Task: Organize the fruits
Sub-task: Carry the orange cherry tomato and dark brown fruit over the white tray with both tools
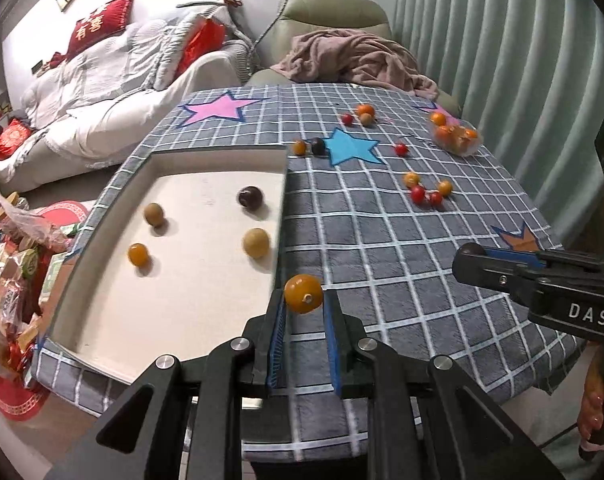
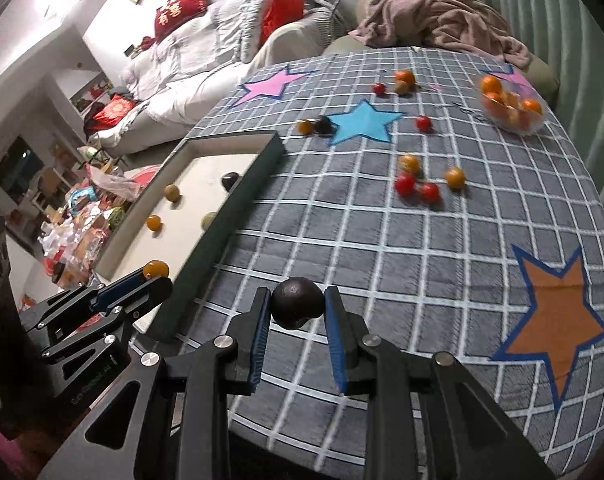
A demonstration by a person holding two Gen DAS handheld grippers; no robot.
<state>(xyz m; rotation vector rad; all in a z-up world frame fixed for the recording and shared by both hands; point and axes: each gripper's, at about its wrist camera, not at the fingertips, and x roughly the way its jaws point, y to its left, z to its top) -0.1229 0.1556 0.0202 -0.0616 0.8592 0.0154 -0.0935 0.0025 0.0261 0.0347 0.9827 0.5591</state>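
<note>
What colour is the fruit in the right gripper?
Dark brown, almost black fruit, seen best in the right wrist view.

The left claw (image 1: 304, 312) is matte black metal: two angular linkage arms with triangular cut-outs, joined by round silver pivot screws. Its fingers (image 1: 277, 340) carry bright blue ribbed pads on their inner faces. The right claw (image 2: 297, 312) has the same build, black links, silver screw heads and blue pad strips. Seen from the left wrist camera, its body bears white letters reading "DAS", the rest cut off. A hand (image 1: 597, 408) shows at the lower edge, possibly around a dark handle.
</note>
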